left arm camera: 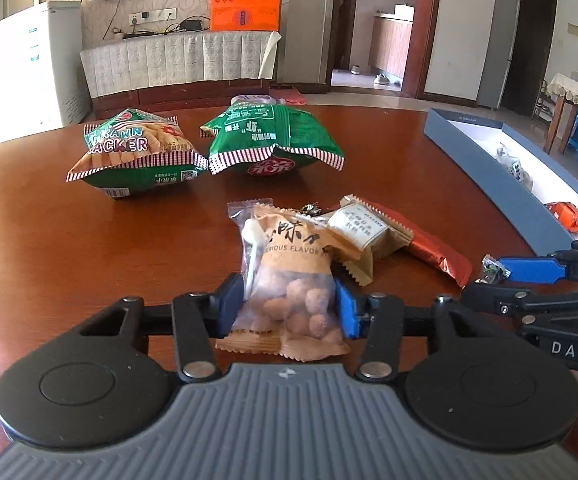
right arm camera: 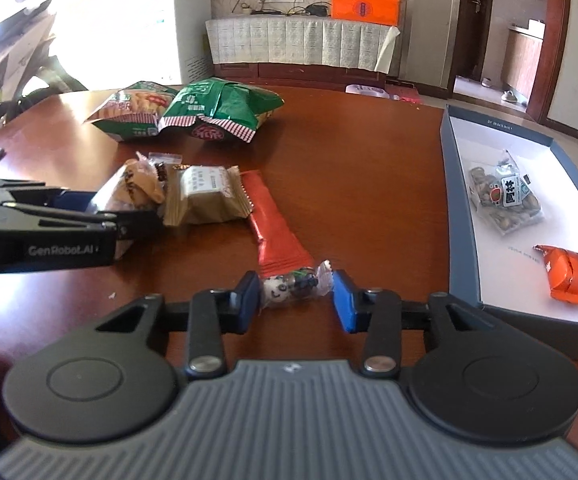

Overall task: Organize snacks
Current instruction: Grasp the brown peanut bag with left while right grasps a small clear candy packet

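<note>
blue-walled box (right arm camera: 459, 216) at the table's right edge already holds 2 snacks: a clear nut pouch (right arm camera: 505, 200) and an orange packet (right arm camera: 569, 276). 6 are left on the wooden table (right arm camera: 349, 168): 2 green cracker bags (right arm camera: 217, 114), a tan packet (right arm camera: 205, 196), a red bar (right arm camera: 273, 228), plus the 2 in hand. left gripper (left arm camera: 287, 308) presses its pads on a peanut pouch (left arm camera: 289, 280). right gripper (right arm camera: 295, 296) brackets a small candy (right arm camera: 293, 286), one pad touching, the other just clear.
</note>
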Demonstrator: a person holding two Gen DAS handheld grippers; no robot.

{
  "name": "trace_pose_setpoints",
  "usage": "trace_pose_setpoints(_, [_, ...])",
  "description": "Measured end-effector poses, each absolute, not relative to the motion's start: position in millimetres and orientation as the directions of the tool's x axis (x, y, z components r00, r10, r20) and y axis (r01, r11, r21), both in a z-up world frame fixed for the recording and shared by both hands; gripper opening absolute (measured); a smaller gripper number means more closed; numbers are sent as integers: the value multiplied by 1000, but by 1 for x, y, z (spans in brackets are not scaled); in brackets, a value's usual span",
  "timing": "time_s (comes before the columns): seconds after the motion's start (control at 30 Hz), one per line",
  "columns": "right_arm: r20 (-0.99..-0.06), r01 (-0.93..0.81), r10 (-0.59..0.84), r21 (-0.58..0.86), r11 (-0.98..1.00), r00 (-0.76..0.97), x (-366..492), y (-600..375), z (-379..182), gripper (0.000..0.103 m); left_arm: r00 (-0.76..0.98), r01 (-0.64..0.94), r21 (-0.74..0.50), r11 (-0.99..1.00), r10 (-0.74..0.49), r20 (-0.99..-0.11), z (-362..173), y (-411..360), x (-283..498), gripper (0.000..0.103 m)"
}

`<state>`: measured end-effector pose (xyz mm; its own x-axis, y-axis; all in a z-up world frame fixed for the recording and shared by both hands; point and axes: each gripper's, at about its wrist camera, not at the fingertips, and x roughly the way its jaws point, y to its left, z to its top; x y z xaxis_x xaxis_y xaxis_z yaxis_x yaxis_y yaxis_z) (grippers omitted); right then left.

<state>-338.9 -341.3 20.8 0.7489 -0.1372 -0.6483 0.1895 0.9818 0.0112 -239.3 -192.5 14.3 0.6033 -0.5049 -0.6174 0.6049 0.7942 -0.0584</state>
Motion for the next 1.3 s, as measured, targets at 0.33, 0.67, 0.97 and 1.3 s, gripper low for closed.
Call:
trace_pose_setpoints(0.33, [-643,165,-113,20,986,757,-345,-340,24,34,609,594,-76,801,-509,-608,18,-173,-248,45])
trace_pose_setpoints(0.67, [-631,140,-97,20,990,770,-353,-333,32,34,634,592,-74,803,-520,-572,33,-153,-259,44])
trace_pose_setpoints(0.97, [-604,135,-96,19,991,791,-361,-330,44,34,647,591,-61,805,-517,-560,44,-153,-265,44])
trace_pose_setpoints(1.3, [-565,135,-101,18,991,819,-371,-332,61,34,641,615,-45,787,-533,-552,58,-179,-275,44])
